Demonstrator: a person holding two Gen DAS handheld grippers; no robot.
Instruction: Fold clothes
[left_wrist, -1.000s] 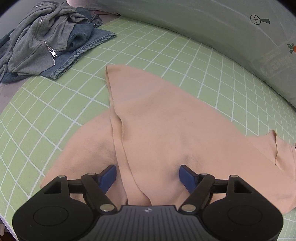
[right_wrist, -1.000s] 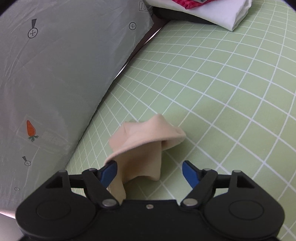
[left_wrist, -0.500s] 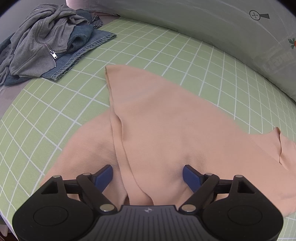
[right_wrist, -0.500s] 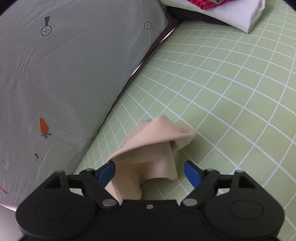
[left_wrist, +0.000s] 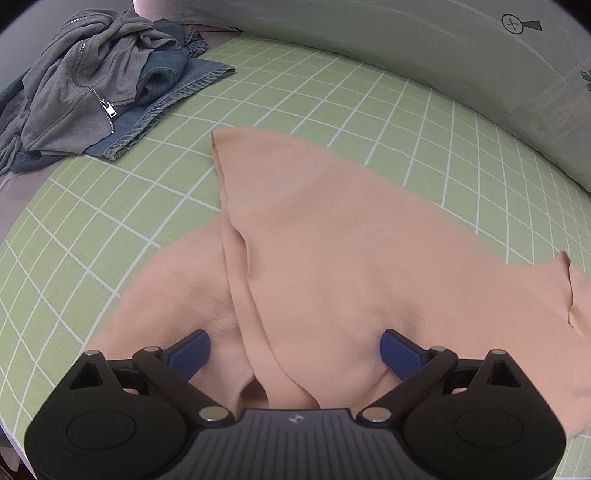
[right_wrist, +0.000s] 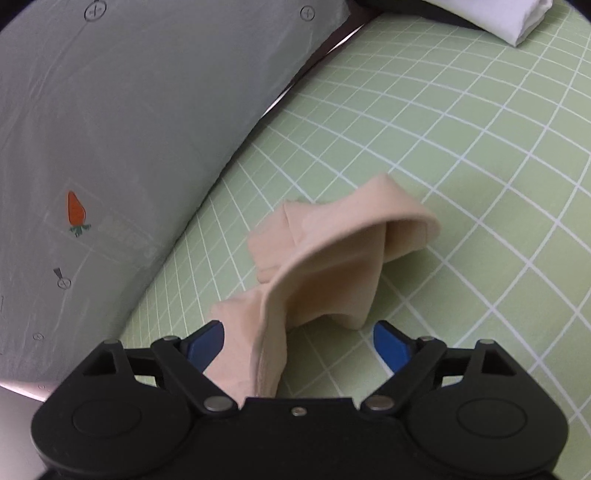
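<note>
Now both the left gripper (left_wrist: 295, 350) and right gripper (right_wrist: 298, 343) are spreading wide, just releasing the peach garment (left_wrist: 351, 266); next likely calls for regripping an edge for another fold

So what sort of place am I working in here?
Most likely a bedroom: the peach garment lies on a bed's green checked sheet, beside a grey carrot-print pillow and a heap of clothes, a grey zip hoodie on top.

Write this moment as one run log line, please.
task: fold clothes | left gripper: jaws just opened, over peach garment | right gripper: jaws just opened, bunched garment end between them, unpressed | surface: green grid sheet
</note>
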